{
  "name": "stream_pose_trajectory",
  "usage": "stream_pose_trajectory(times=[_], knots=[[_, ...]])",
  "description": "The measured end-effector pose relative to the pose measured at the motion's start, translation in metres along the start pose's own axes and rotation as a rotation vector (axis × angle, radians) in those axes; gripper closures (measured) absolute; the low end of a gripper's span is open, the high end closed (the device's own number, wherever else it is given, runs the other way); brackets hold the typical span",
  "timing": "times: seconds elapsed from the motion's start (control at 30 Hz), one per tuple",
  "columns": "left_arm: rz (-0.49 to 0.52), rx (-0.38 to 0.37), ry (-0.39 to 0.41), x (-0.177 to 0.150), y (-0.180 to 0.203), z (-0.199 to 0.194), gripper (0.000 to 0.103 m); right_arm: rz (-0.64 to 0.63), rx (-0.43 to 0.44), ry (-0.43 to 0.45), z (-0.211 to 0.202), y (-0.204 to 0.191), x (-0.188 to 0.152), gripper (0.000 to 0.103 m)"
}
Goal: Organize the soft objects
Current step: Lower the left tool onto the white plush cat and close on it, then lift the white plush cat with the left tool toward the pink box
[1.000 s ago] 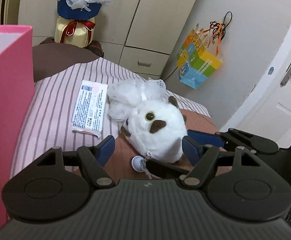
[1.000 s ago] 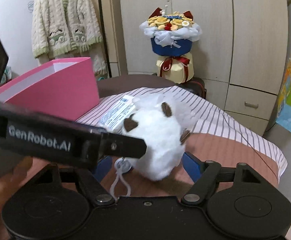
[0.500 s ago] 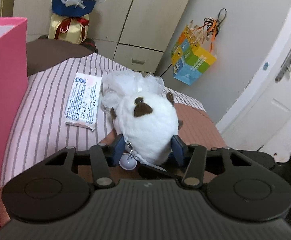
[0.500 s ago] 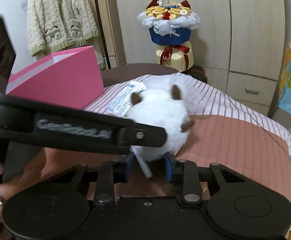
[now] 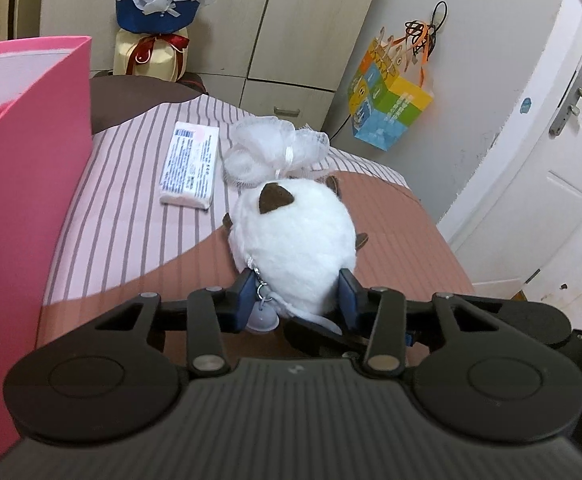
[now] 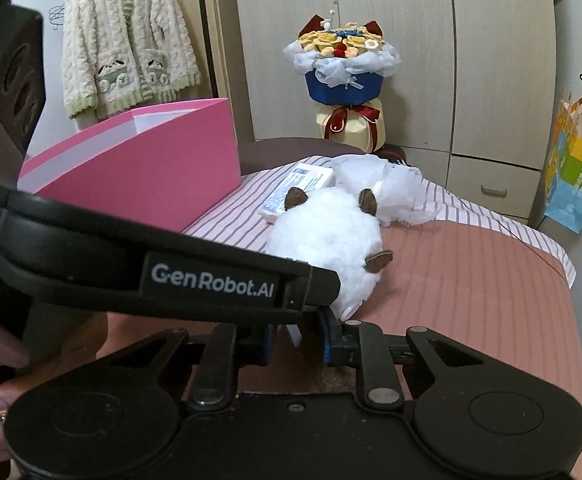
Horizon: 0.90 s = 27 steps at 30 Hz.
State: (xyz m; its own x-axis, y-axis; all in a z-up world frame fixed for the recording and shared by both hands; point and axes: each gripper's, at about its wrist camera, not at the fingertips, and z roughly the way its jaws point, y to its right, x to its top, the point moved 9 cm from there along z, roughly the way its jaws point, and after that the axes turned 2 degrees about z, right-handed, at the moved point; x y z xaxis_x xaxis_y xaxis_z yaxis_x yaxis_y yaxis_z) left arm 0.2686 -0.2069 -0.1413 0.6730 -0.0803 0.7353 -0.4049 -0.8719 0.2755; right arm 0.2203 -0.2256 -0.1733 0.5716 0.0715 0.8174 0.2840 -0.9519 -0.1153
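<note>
White fur filled the gap of the left tongs (image 5: 298, 295), which were clamped on the near end of the plush (image 5: 295, 236). The plush lay on the bed (image 5: 131, 232), where the striped cover met the brown one. Its long axis ran away from the camera, with the ears at the far end and the keyring (image 5: 263, 312) at the near end.

The right tongs (image 6: 297, 340) were pressed together on a white strap (image 6: 294, 332) at the plush's near end, below the left tool.

Just behind the plush was a white mesh bundle (image 5: 275, 152), and a tissue pack (image 5: 190, 164) lay beside it. A pink box (image 5: 27, 184) stood at the left of the bed. A bouquet (image 6: 341, 80) stood before the wardrobe, and a cardigan (image 6: 127, 40) hung at the left.
</note>
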Motion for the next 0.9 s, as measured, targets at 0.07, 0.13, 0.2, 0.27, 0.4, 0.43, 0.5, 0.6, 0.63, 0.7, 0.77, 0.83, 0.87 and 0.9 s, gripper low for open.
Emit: stream_pose_trajectory(times=[0.07,0.13,0.2,0.27,0.4,0.43,0.5,0.6,0.63,0.7,0.77,0.83,0.87,0.9], knots=[[0.006,0.006,0.001,-0.003,0.000,-0.006,0.061,-0.007,-0.002,0.005,-0.005,-0.006,-0.002,0.079],[0.014,0.008,0.002,-0.005,0.001,-0.013,0.061,-0.004,0.004,0.008,-0.011,-0.011,-0.004,0.079],[0.024,0.006,0.003,-0.008,0.003,-0.022,0.061,-0.003,0.009,0.010,-0.017,-0.015,-0.005,0.080],[0.037,0.010,0.006,-0.011,0.005,-0.031,0.061,-0.006,0.013,0.014,-0.025,-0.020,-0.007,0.080],[0.058,0.021,0.019,-0.017,0.007,-0.051,0.061,-0.019,0.020,0.021,-0.039,-0.034,-0.009,0.081],[0.061,0.023,0.019,-0.019,0.008,-0.055,0.061,-0.025,0.020,0.022,-0.042,-0.037,-0.010,0.081],[0.067,0.029,0.012,-0.023,0.008,-0.062,0.061,-0.035,0.026,0.013,-0.047,-0.043,-0.012,0.081],[0.063,0.030,0.000,-0.028,0.006,-0.067,0.061,-0.036,0.038,0.003,-0.051,-0.049,-0.015,0.081],[0.057,0.028,-0.008,-0.030,0.006,-0.067,0.061,-0.038,0.039,-0.001,-0.052,-0.050,-0.017,0.081],[0.047,0.027,-0.025,-0.032,0.003,-0.065,0.061,-0.037,0.040,-0.011,-0.052,-0.051,-0.020,0.081],[0.033,0.025,-0.046,-0.035,0.001,-0.062,0.061,-0.042,0.042,-0.022,-0.050,-0.052,-0.023,0.081],[0.028,0.020,-0.062,-0.038,-0.001,-0.060,0.061,-0.043,0.045,-0.031,-0.048,-0.051,-0.027,0.081],[0.027,0.017,-0.068,-0.040,-0.002,-0.059,0.061,-0.044,0.045,-0.036,-0.046,-0.050,-0.029,0.081],[0.028,0.013,-0.076,-0.041,-0.002,-0.059,0.060,-0.043,0.045,-0.039,-0.046,-0.050,-0.031,0.080]])
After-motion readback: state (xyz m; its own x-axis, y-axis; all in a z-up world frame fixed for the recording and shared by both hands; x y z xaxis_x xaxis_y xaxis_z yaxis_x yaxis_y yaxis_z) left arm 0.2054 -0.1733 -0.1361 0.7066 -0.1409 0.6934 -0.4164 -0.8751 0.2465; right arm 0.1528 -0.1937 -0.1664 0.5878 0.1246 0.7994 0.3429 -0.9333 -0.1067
